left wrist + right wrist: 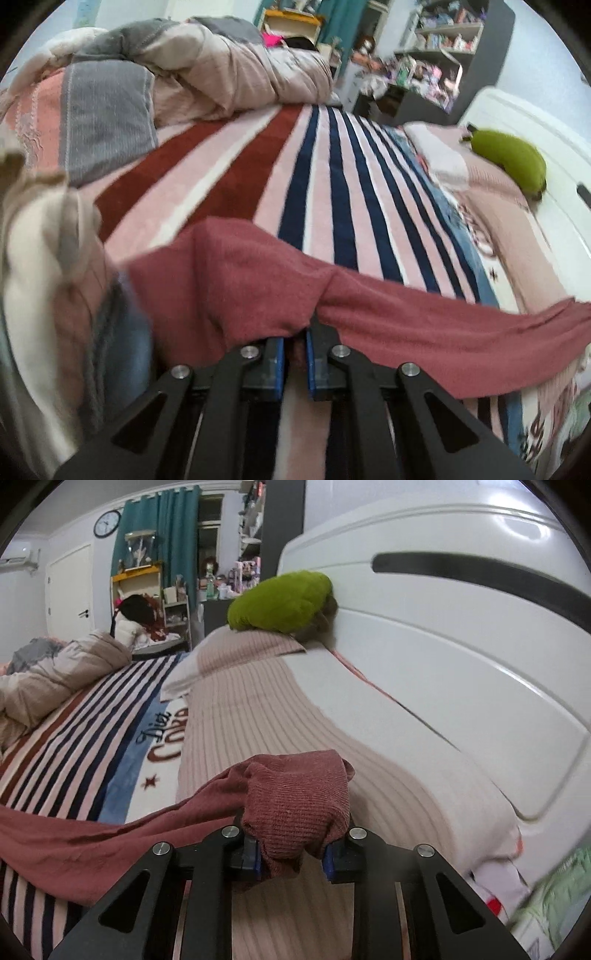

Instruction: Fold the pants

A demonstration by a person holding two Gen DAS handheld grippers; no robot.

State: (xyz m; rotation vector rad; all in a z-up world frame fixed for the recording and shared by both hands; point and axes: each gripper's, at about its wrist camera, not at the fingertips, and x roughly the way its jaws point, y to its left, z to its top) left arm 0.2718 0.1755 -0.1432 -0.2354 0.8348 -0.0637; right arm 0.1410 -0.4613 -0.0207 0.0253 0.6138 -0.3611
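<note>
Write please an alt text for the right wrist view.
The right gripper is shut on a bunched end of dusty-red pants, which trail left across a striped blanket. Behind lie a ribbed pink pillow and a green cushion.

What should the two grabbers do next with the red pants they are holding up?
Probably carry both ends forward together and lay them down on the striped blanket. The left gripper and right gripper each pinch an end of the red pants, which hang stretched between them, so the cloth looks ready to be folded over.
</note>
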